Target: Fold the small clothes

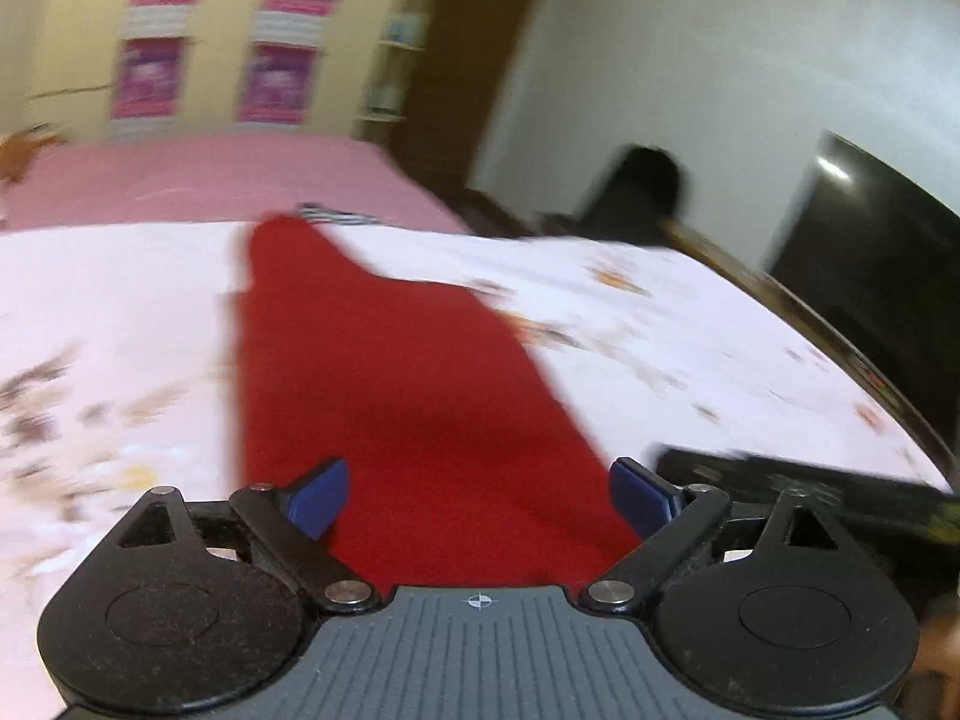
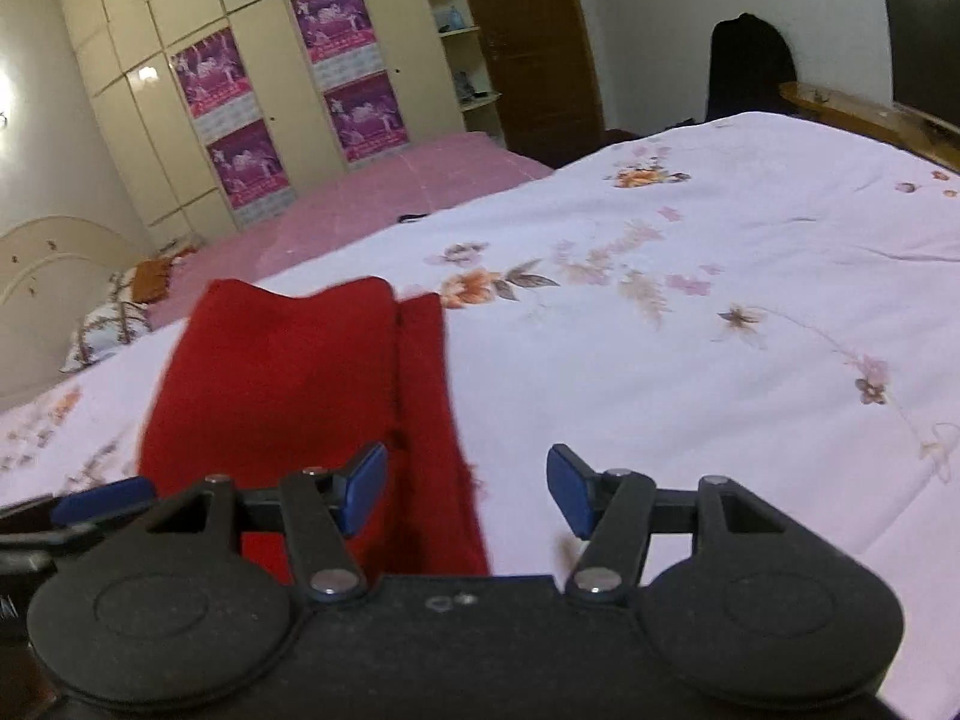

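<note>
While both tools hang over the bed, the left gripper (image 1: pixel 479 498) has its blue pads (image 1: pixel 318 498) spread wide apart with nothing pinched between them; the red garment (image 1: pixel 390 384) lies flat on the flowered white bedspread (image 1: pixel 690 336) straight ahead of and below it, stretching away from the fingers toward the far side of the bed. Its picture is smeared, so the cloth's edges are hard to read. Just to its right a dark bar, part of the other tool, pokes into sight.

Seen from the right gripper (image 2: pixel 467 489), whose jaws also stand apart and hold nothing, the same red garment (image 2: pixel 300 396) sits ahead and to the left, its near edge passing under the left fingertip (image 2: pixel 363 489). A lengthwise fold or seam runs down the cloth, leaving a narrower strip on the side nearer the gripper's middle. Bare bedspread (image 2: pixel 690 360) lies ahead and to the right. Beyond it are a pink bed cover (image 2: pixel 390 192) and cream wardrobes with purple posters (image 2: pixel 330 18).
</note>
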A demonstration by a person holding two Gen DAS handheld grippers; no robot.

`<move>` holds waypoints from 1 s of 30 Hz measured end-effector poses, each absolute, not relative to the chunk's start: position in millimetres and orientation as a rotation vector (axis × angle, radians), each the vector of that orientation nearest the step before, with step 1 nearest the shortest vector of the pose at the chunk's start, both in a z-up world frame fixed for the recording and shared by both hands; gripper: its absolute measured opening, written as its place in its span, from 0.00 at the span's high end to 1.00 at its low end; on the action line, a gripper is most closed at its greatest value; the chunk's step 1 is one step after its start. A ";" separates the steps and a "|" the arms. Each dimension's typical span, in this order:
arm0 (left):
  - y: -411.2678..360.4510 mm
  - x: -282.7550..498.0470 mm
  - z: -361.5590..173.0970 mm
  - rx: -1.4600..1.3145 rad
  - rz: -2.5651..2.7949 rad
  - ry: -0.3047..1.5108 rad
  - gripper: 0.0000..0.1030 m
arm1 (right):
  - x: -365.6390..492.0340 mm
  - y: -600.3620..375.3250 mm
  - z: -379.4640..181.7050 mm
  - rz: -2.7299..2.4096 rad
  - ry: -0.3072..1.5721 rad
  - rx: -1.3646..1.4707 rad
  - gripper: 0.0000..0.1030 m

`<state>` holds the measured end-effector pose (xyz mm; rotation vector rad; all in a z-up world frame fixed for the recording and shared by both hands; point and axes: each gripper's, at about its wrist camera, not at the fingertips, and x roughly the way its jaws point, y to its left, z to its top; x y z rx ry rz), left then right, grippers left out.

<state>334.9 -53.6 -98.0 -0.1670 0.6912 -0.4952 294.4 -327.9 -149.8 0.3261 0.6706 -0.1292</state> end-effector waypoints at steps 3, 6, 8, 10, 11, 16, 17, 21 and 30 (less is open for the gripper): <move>-25.5 342.7 -104.3 -0.182 -0.366 0.705 0.10 | 301.6 -321.1 -150.8 -0.066 0.708 0.382 0.41; -17.6 341.6 -122.4 -0.162 -0.323 0.737 0.10 | 314.1 -308.7 -163.6 -0.014 0.776 0.417 0.40; -26.5 346.4 -138.5 -0.141 -0.316 0.762 0.10 | 322.5 -305.1 -175.0 -0.004 0.826 0.443 0.40; -29.7 348.5 -148.2 -0.136 -0.312 0.786 0.10 | 327.5 -301.0 -183.4 0.007 0.847 0.474 0.44; -33.6 351.3 -152.9 -0.137 -0.309 0.791 0.10 | 330.5 -298.7 -184.1 0.011 0.845 0.482 0.52; -42.3 364.3 -154.0 -0.151 -0.303 0.799 0.10 | 343.9 -290.4 -182.7 0.006 0.836 0.442 0.81; -43.3 366.6 -153.4 -0.158 -0.302 0.797 0.10 | 343.4 -288.8 -180.7 0.009 0.832 0.428 0.82; -48.0 371.2 -145.1 -0.175 -0.318 0.761 0.10 | 332.3 -294.0 -154.6 -0.006 0.722 0.357 0.87; -61.8 387.2 -167.5 -0.139 -0.306 0.840 0.10 | 328.8 -313.6 -189.9 -0.055 0.851 0.355 0.83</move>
